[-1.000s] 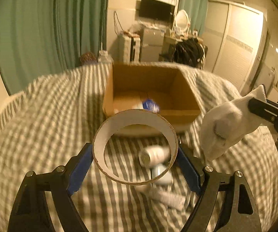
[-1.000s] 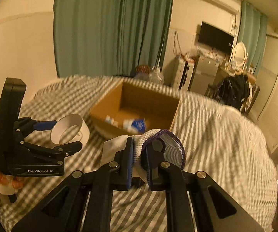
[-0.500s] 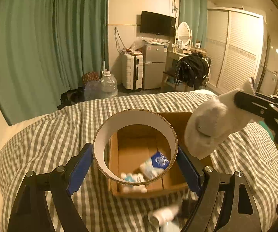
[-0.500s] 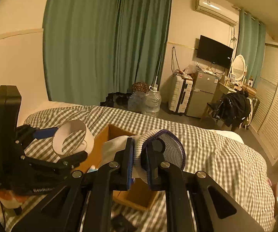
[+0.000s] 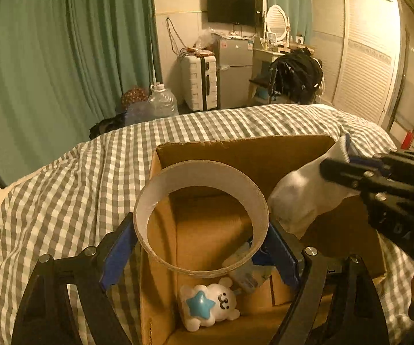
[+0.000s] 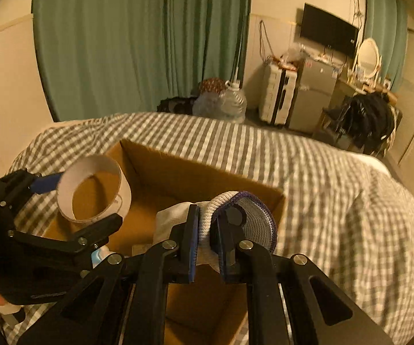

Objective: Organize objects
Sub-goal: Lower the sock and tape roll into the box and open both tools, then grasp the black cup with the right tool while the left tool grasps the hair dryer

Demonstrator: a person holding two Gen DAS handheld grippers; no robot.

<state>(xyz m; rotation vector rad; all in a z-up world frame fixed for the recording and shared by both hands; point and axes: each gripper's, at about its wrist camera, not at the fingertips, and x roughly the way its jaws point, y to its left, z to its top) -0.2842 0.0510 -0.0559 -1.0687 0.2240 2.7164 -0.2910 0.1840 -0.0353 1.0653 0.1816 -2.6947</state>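
Note:
My left gripper is shut on a wide cardboard tape ring, white inside, and holds it over the left half of an open cardboard box on the bed. The ring also shows in the right wrist view. My right gripper is shut on a white sock with a purple-edged cuff, over the box. The sock hangs over the box's right side in the left wrist view. In the box lie a white bear toy with a blue star and a small packet.
The box rests on a grey-and-white checked bedspread. Green curtains hang behind the bed. Beyond the bed stand a water jug, a white suitcase, a small fridge and a chair with dark clothes.
Both grippers have moved forward and down over the box, so it now fills the lower view. The ring and the sock stay held. The loose bottles on the bed have left the view.

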